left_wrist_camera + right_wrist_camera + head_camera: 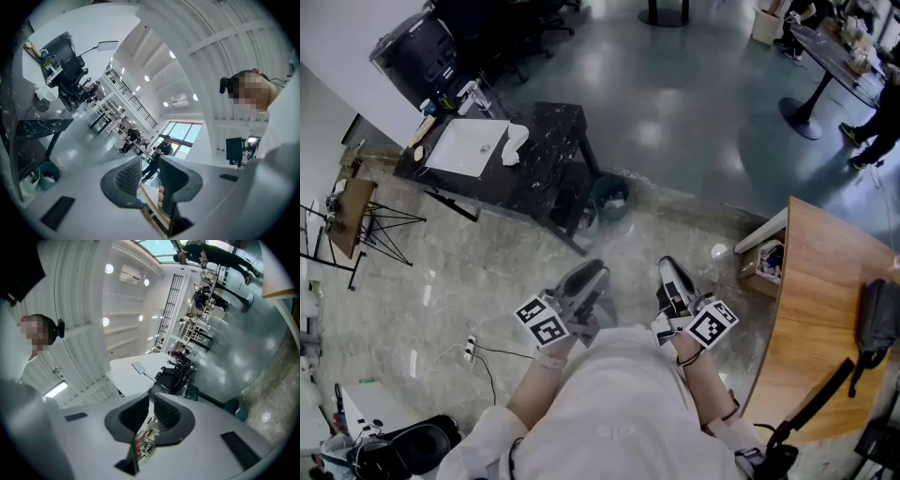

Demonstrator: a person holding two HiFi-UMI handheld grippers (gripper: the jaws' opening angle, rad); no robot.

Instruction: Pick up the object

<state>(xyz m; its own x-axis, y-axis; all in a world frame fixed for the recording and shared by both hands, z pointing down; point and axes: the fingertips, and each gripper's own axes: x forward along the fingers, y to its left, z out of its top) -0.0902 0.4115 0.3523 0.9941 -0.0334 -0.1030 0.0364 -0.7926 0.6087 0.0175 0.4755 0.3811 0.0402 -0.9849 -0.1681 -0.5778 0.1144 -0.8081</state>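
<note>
Holding both grippers close to my tummy, I am standing up and not working on anything yet. My left gripper (586, 277) is squeezed all the way shut, and nothing is between its jaws. My right gripper (673, 274) is shut too, and it is empty as well. Both point up and away from me, so their own views show mostly the white ceiling and the big room. I think I hold them in like this because there is nothing near me to reach for.

I do not have the object in either gripper. I cannot tell for sure which thing it is. My guess is that it lies on the black desk (551, 141), far off to the left and well apart from me. A white tray (469, 148) sits on that desk, and a crumpled white cloth (515, 142) lies just beside the tray. A blue-green bin (609, 197) stands on the floor at the near right corner of that desk. I would have to walk over there first.

Under me is a pale stone floor (487, 272) with a white power strip (470, 349) and its cable lying on it. Farther away the floor turns shiny grey. On my right is a wooden desk (816, 309) with a black bag (879, 319) on it.
</note>
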